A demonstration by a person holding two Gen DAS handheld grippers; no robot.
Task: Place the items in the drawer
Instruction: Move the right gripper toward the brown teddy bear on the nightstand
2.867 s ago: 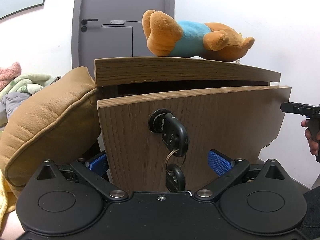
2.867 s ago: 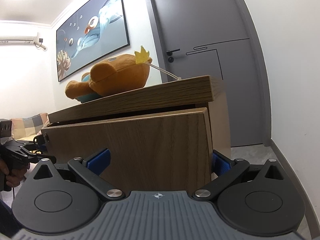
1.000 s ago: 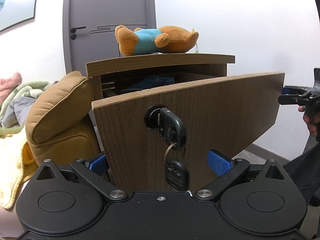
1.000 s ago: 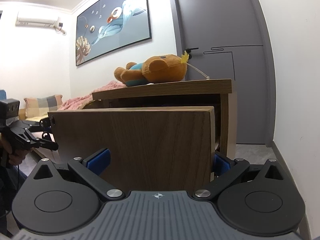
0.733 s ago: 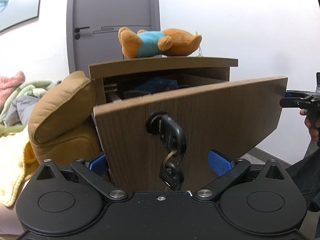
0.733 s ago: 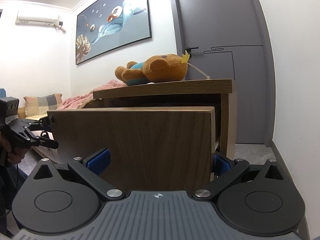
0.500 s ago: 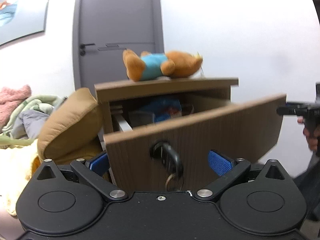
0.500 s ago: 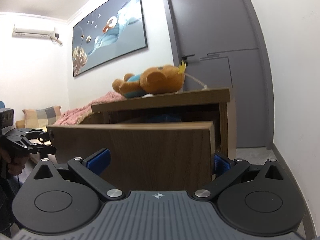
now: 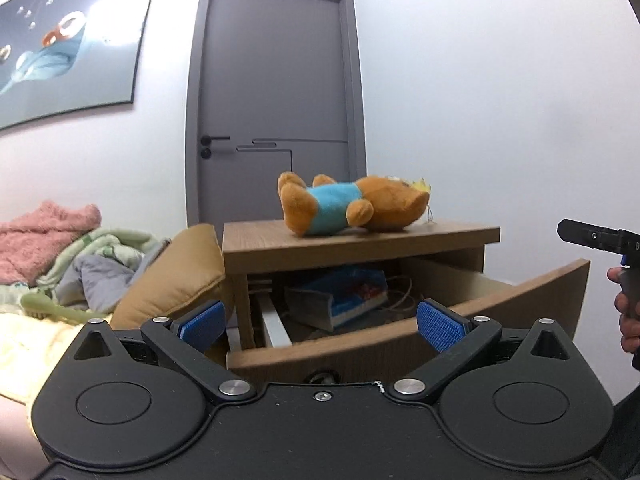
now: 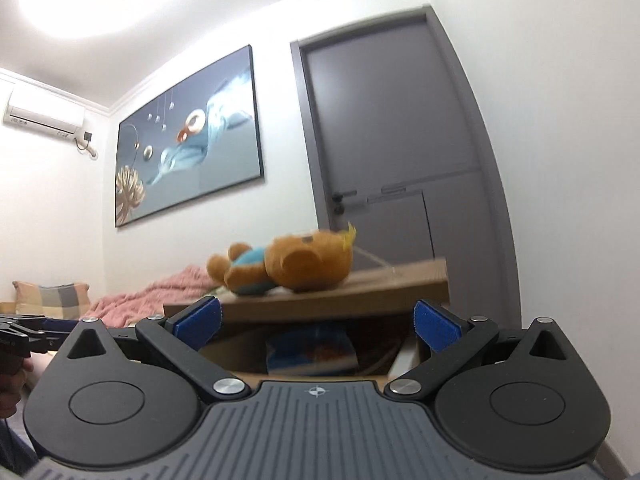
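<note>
A: How many toys are we seeing?

B: One plush bear point(image 9: 352, 208) in a blue shirt is lying on its side on top of the wooden nightstand point(image 9: 360, 236). It is sitting well above the one drawer point(image 9: 440, 328), which is standing pulled out beneath the top.

A: Is anything lying in the drawer?

B: One blue-covered book or box point(image 9: 340, 296) is resting inside, with some thin cables point(image 9: 400, 292) trailing beside it. I cannot tell how many cables.

A: And the hand-held grippers?

B: Two. The left hand-held gripper point(image 9: 322, 322) is hovering in front of the drawer front with its two blue pads point(image 9: 440, 326) spread wide, gripping nothing. The right hand-held gripper point(image 10: 316, 326) is likewise standing wide apart and empty, pointing at the nightstand from the other side; the bear point(image 10: 288, 266) is showing above its fingers.

A: Are they showing in each other's views?

B: Yes. In the left wrist view the right hand-held gripper's black tip point(image 9: 596, 238) is poking in at the right edge, with a hand point(image 9: 626, 308) gripping its handle. In the right wrist view the left one's tip point(image 10: 24, 334) is showing at the left edge.

A: Anything else around?

B: One tan cushion point(image 9: 176, 276) is leaning against the nightstand's left side, one grey door point(image 9: 276, 120) is standing behind, and one framed picture point(image 10: 188, 160) is hanging on the wall.
</note>
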